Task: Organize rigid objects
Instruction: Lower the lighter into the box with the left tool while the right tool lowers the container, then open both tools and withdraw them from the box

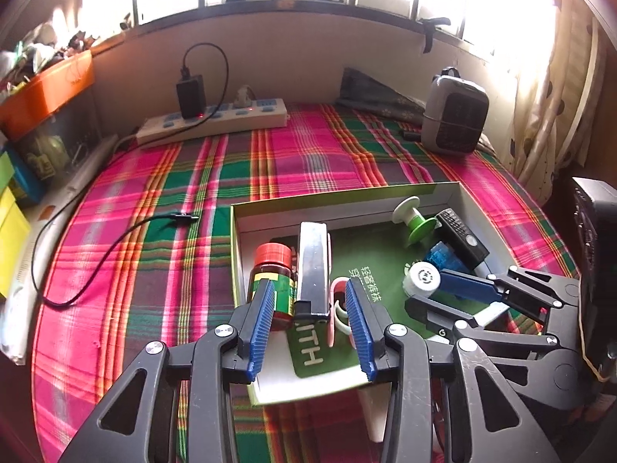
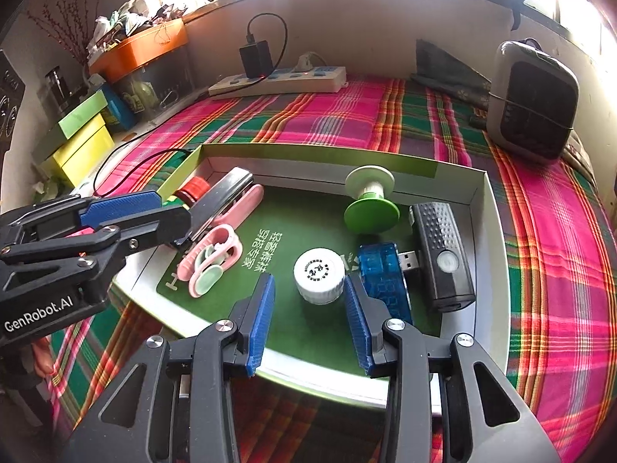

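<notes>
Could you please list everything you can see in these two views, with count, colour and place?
box: one, white-walled, green floor, on the plaid cloth
bottle: one, brown, red cap, box's left end
metal bar: one, silver, beside that bottle
clips: pink and pale green, count unclear, box's left half
white cap: one, mid-box
spool: one, white and green, box's far side
USB stick: one, blue
black gadget: one, box's right end
power strip: one, white, far wall
heater: one, grey, far right
left gripper: jaws open
right gripper: jaws open
</notes>
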`<state>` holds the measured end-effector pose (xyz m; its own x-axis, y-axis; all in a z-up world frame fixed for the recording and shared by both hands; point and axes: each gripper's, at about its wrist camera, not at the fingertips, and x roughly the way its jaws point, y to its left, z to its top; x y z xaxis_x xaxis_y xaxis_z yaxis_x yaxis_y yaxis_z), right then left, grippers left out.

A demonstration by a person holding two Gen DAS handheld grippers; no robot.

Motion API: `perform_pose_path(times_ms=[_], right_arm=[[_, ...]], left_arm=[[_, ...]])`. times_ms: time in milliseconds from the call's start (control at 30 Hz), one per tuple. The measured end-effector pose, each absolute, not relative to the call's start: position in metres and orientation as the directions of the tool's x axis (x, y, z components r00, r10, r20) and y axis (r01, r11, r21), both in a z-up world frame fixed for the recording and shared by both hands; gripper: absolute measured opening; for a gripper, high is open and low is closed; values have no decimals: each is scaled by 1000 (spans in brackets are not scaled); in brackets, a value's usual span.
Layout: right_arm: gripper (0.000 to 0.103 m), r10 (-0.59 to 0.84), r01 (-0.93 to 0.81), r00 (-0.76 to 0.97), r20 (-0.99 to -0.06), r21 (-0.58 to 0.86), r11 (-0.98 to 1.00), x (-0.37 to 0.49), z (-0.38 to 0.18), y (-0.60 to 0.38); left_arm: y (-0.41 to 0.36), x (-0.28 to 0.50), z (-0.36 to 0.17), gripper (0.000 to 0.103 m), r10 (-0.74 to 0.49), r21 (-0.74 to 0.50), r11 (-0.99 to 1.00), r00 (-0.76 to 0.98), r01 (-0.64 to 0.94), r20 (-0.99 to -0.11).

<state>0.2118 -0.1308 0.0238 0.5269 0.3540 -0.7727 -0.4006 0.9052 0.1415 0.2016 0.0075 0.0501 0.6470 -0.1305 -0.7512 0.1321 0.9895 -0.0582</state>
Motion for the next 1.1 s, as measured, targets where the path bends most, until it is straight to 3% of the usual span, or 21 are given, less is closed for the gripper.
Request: perform_pose_path(times_ms=[1100], right_arm=[[42, 389, -387, 612, -689, 168, 907, 136, 49, -141]], left_arm=[[34, 131, 41, 38, -152, -135, 988, 634, 75, -759]])
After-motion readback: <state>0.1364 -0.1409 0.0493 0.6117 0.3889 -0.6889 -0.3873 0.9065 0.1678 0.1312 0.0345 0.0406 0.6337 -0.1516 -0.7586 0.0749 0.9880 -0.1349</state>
